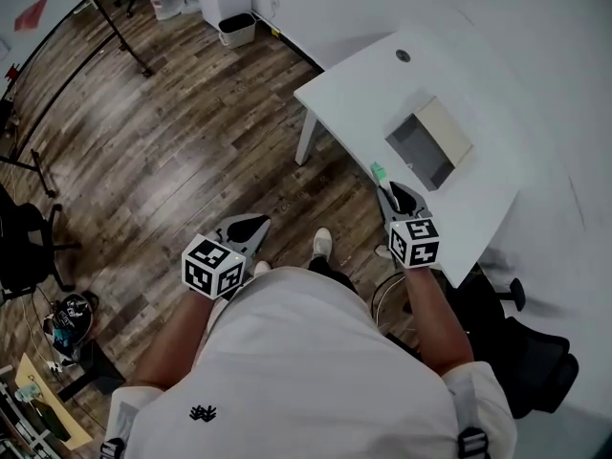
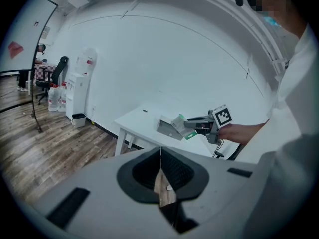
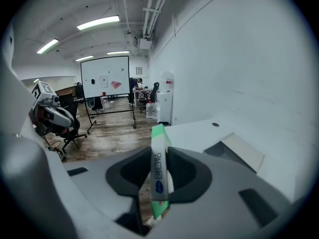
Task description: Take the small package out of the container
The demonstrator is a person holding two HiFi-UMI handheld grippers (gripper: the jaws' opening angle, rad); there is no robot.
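Note:
My right gripper (image 1: 387,187) is shut on the small package (image 1: 378,171), a flat white pack with green ends. It holds the pack edge-up in the air over the near edge of the white table (image 1: 354,89). In the right gripper view the package (image 3: 159,141) stands upright between the pads. The grey container (image 1: 417,151) lies open on the table beyond it, its pale lid (image 1: 447,128) folded back. My left gripper (image 1: 251,228) hangs over the wooden floor left of the table, jaws shut with nothing in them. From the left gripper view the right gripper (image 2: 198,126) carries the package (image 2: 180,127) beside the container (image 2: 164,128).
A black office chair (image 1: 531,352) stands at the table's near right corner and another chair (image 1: 24,247) at far left. A white bin (image 1: 236,29) sits by the back wall. A whiteboard (image 3: 104,83) on a stand is across the room.

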